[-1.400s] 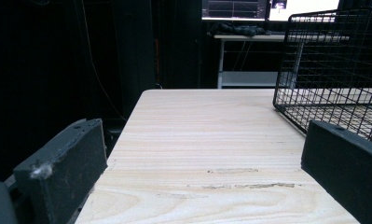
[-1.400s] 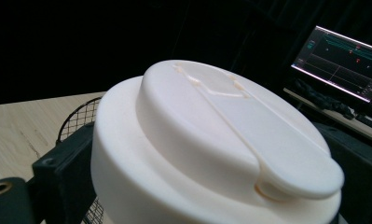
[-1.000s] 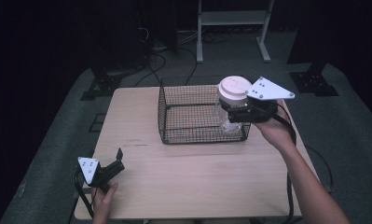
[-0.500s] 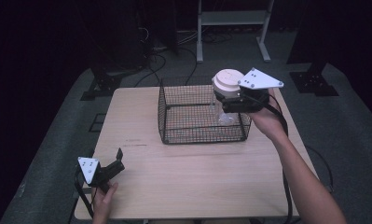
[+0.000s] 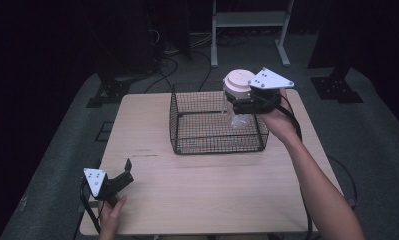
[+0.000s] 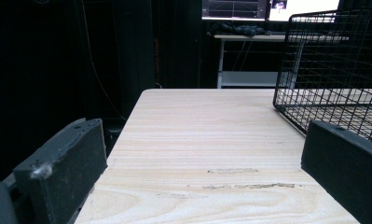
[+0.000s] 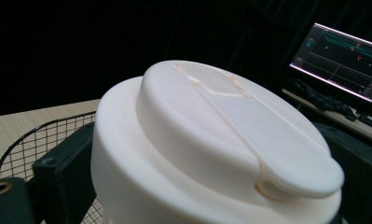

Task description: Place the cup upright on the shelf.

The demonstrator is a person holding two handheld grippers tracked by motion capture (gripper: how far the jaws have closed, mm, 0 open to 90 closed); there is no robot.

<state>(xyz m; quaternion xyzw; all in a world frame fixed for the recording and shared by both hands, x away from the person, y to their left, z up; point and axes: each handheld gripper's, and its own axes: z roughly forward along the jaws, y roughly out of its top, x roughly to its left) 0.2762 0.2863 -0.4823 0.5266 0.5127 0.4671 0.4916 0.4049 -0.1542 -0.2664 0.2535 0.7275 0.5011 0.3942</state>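
Leftward over the black wire basket (image 5: pixel 214 122) has come the right gripper (image 5: pixel 243 105), jaws clamping the cream-lidded clear jar (image 5: pixel 238 97) for lowering; left gripper (image 5: pixel 121 176) rests released on the wooden counter (image 5: pixel 212 185).

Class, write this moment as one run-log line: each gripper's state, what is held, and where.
right gripper: shut on jar | jar: white lid, above wire basket, right end | left gripper: open, holds nothing, near-left of table

Dim dark surroundings, evenly lit table (image 5: pixel 202 195), soft focus, faint shadows
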